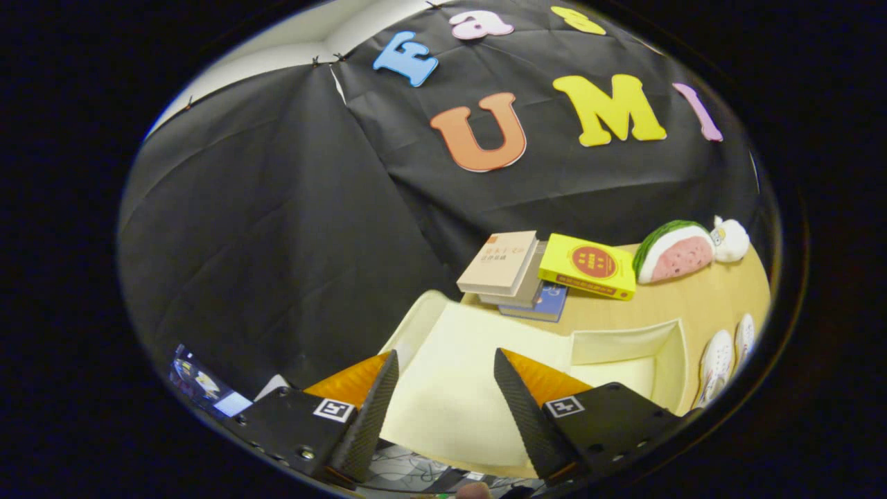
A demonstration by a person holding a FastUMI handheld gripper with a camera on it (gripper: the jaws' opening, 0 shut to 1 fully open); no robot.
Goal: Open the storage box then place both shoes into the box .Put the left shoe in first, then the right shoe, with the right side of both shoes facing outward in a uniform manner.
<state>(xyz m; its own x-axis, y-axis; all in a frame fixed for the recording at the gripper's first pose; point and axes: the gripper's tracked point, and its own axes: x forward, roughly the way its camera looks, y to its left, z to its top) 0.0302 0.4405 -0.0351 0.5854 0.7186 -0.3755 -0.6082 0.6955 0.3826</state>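
The cream storage box [665,339] stands open on the wooden table, and its lid [450,388] is swung up toward me, filling the space between and beyond my fingers. My gripper [443,388] is open; its two black ribbed fingers [516,395] stand apart on either side of the lid's face, and whether they touch it cannot be told. A pair of white shoes [717,364] lies on the table just to the right of the box, side by side.
Several stacked books [502,267] and a yellow book [589,267] lie behind the box. A watermelon-slice plush [675,251] and a small white plush [731,239] sit further right. A small screen [201,388] glows low at left, off the table.
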